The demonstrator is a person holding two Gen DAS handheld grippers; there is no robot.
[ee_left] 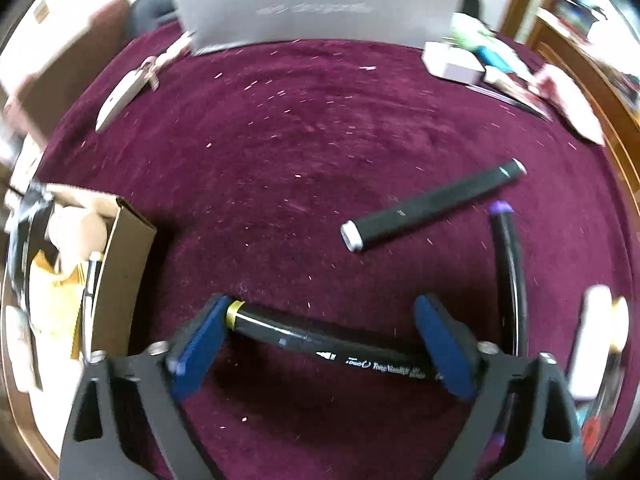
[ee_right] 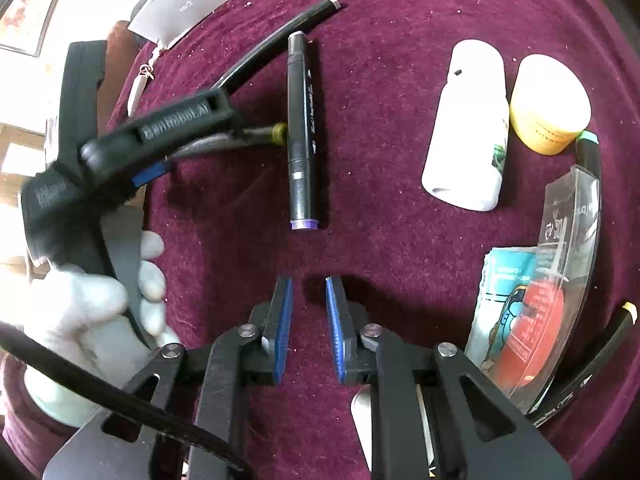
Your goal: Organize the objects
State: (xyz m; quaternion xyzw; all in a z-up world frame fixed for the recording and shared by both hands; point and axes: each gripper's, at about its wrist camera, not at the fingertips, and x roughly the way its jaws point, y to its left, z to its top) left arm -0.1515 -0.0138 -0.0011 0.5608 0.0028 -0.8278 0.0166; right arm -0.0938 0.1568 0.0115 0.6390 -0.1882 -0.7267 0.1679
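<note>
My left gripper [ee_left: 322, 304] points down at the maroon cloth [ee_left: 280, 140], jaws wide. A black marker with a yellow cap [ee_left: 320, 340] lies lengthwise between the blue pads; its yellow end sits at the left pad and its far end is hidden behind the right pad. I see no squeeze on it. A purple-capped marker [ee_left: 508, 272] and a grey-capped marker [ee_left: 432, 204] lie just beyond. My right gripper [ee_right: 309, 282] hovers near the purple-capped marker [ee_right: 302, 128], pads nearly together with nothing between them. A gloved hand [ee_right: 88, 300] holds the left gripper in the right wrist view.
An open cardboard box [ee_left: 124, 280] with items inside stands at the left. A white bottle [ee_right: 468, 128], a yellow jar [ee_right: 548, 104], a clear plastic packet [ee_right: 532, 312] and two more markers lie at the right. A grey board [ee_left: 320, 4] stands at the back.
</note>
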